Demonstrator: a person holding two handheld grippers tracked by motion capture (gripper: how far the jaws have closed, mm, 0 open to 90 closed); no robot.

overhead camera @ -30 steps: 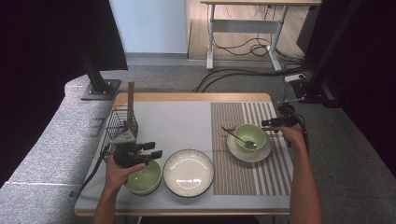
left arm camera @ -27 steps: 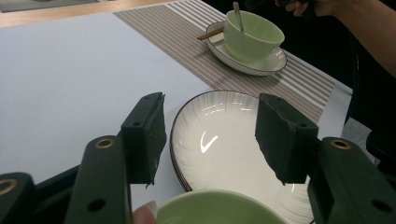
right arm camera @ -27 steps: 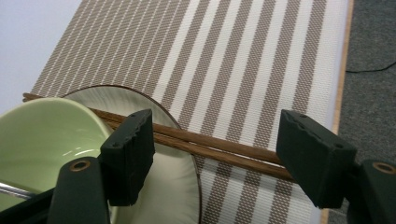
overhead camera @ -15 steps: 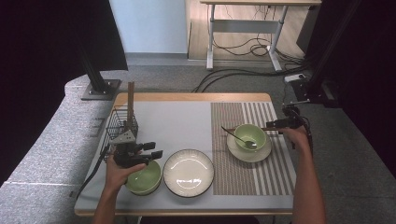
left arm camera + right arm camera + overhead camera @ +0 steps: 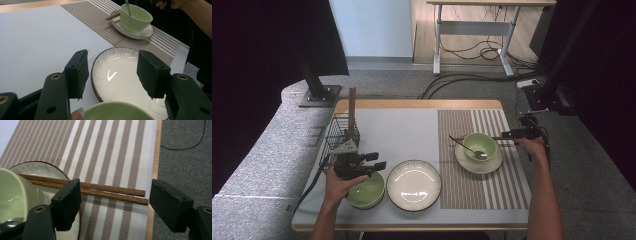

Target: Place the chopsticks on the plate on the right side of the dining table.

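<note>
Table-setting job, looks like the chopstick step: right gripper (image 5: pixel 113 206) is hovering with jaws spread wide, holding nothing, straddling the pair of wooden chopsticks (image 5: pixel 112 191). The chopsticks are lying side by side, near ends on the striped placemat (image 5: pixel 110 147), far ends propped on the saucer rim (image 5: pixel 37 166) behind the green bowl (image 5: pixel 15 195). Next move, as I read it: drop the jaws lower and close across both sticks together; they're thin, smooth and round-ish, so one could roll out of the pinch, and the saucer edge is just beside the left pad. In the high view that bowl (image 5: pixel 479 146) is sitting on its saucer with a metal spoon (image 5: pixel 469 149) leaning inside. Left gripper (image 5: pixel 112 72) is also open and empty, hanging over the rim of a second green bowl (image 5: pixel 117 111) near the table's front edge, with the person's hand wrapping it. Just beyond sits a white plate (image 5: pixel 122 77), glossy glaze, ribbed surface, dark rim. Bowls are glazed ceramic, pale green. Placemat is woven, brown and white stripes; table top is plain matte white. Black wire basket (image 5: pixel 339 132) stands at the left with a wooden stick upright in it.
</note>
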